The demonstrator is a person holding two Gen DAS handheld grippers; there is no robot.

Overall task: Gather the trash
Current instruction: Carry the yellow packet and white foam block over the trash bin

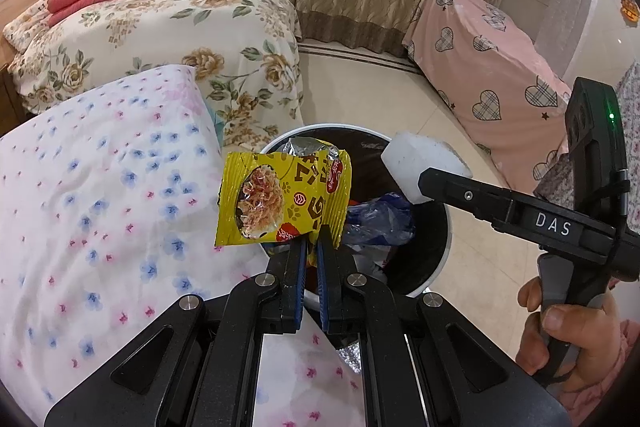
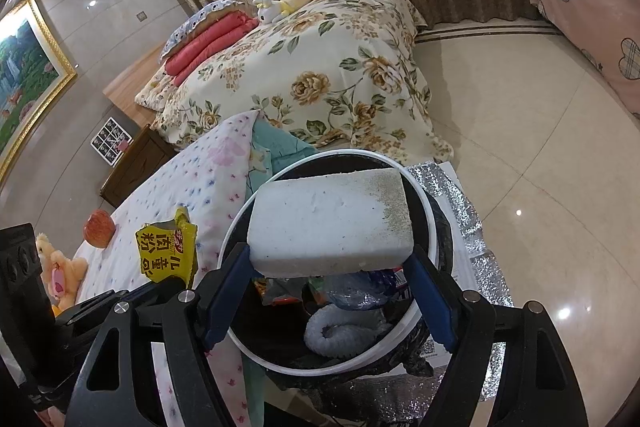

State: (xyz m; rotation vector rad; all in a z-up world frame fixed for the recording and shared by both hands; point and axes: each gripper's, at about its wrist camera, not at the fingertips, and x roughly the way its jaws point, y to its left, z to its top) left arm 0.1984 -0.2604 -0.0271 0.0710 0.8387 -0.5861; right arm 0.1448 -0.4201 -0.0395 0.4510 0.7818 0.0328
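The yellow wrapper (image 1: 286, 197) hung over the near-left rim of the bin (image 1: 442, 247), pinched at its lower corner by the left gripper (image 1: 314, 247), whose 2 jaws were almost closed on the crinkled foil. Its torn top showed a silver lining. The white foam block (image 2: 330, 223), speckled at 1 end, sat above the bin's mouth, clamped end to end between the wide-spread jaws of the right gripper (image 2: 330, 281). The block hid much of the bin's inside; below it lay blue plastic (image 2: 358, 291) and a pale ridged thing too unclear to name. The bin's round white rim pressed against the flowered bedding (image 1: 100, 187) on its left, with bare glossy floor (image 2: 540, 155) on its right.
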